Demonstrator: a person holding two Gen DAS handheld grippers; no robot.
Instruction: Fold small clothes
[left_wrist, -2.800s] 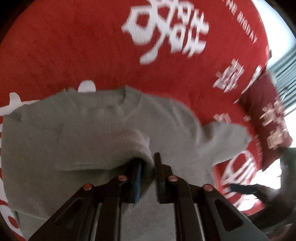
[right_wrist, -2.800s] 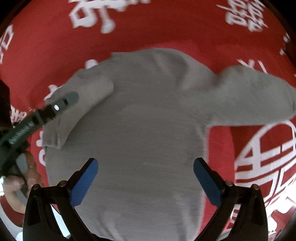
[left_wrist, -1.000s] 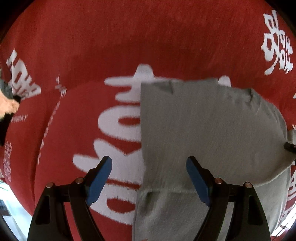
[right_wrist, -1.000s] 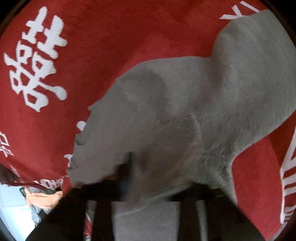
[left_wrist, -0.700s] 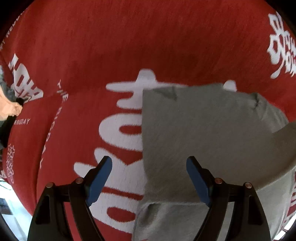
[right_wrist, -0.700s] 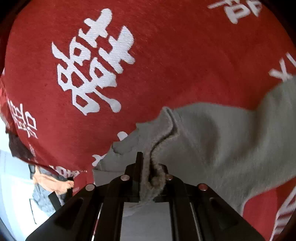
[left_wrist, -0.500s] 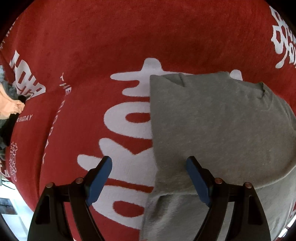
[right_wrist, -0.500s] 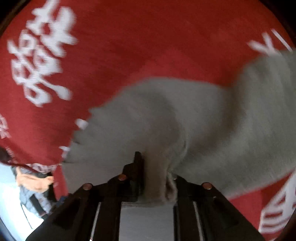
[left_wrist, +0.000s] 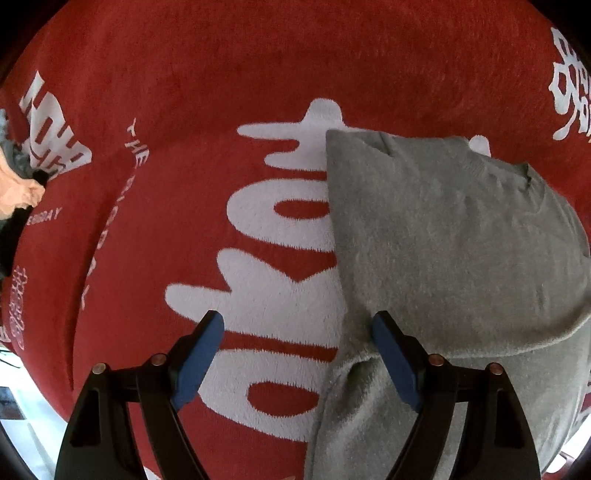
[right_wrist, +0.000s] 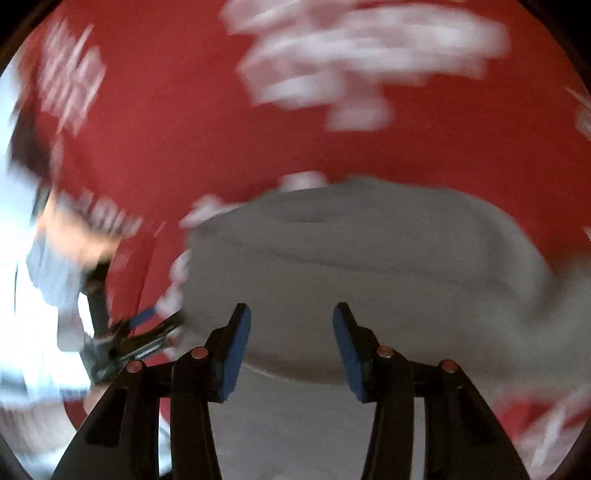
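A small grey sweater (left_wrist: 443, 240) lies on a red blanket with white characters (left_wrist: 221, 110). Both sleeves are folded in over its body. My left gripper (left_wrist: 297, 325) is open and empty, over the sweater's left folded edge; its right finger (left_wrist: 388, 343) is over the grey cloth. In the blurred right wrist view the sweater (right_wrist: 369, 266) lies ahead, and my right gripper (right_wrist: 291, 325) is open and empty just above it. The left gripper (right_wrist: 147, 332) shows at the left of that view.
The red blanket covers the whole surface around the sweater (right_wrist: 221, 147). A person's hand (left_wrist: 14, 192) shows at the far left edge. A bright floor shows beyond the blanket's left edge (right_wrist: 22, 332).
My right gripper carried the right sleeve across the sweater's body, then opened and let it go. The right view now swings fast and is blurred. My left gripper stayed open and shifted a little left.
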